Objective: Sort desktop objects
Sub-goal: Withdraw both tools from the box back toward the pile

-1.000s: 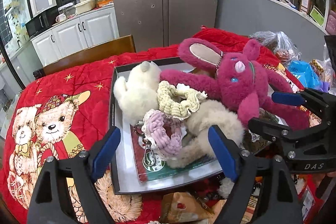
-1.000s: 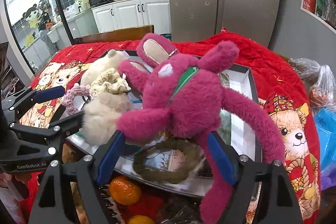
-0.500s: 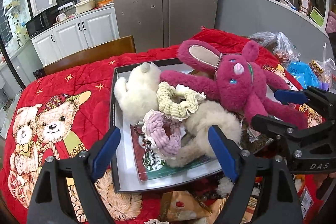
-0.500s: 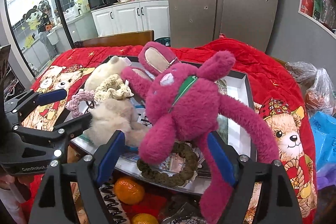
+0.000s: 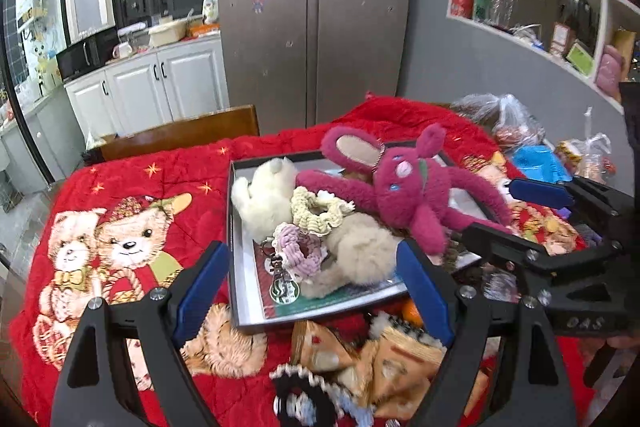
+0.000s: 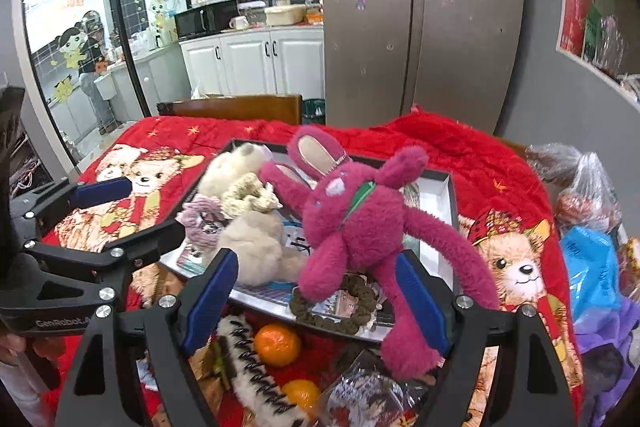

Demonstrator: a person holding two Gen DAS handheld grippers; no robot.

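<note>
- The magenta long-armed plush rabbit [image 6: 352,223] lies across the shallow black tray with the pale floor [image 6: 450,195], on the desk covered with a red quilted cloth printed with bears [image 5: 132,195]. One long limb hangs over the near rim of the tray.
- Beside it in the tray are a white plush animal [image 5: 264,195], a beige fluffy plush toy [image 5: 360,255], a cream crocheted scrunchie [image 5: 316,211] and a lilac knitted scrunchie [image 5: 296,251].
- I judge the rabbit to be light, soft and floppy. A grip on the thick body should be safer than on a thin arm, which would let the toy swing.
- The left hand-held gripper [image 5: 308,291] has its jaws wide and holds nothing; the lilac scrunchie and the beige toy lie ahead, between its fingers.
- The right hand-held gripper [image 6: 316,299] is also wide and empty. The rabbit lies just in front, with its hanging limb beside the right finger [image 6: 420,303]; I cannot tell if they touch.
</note>
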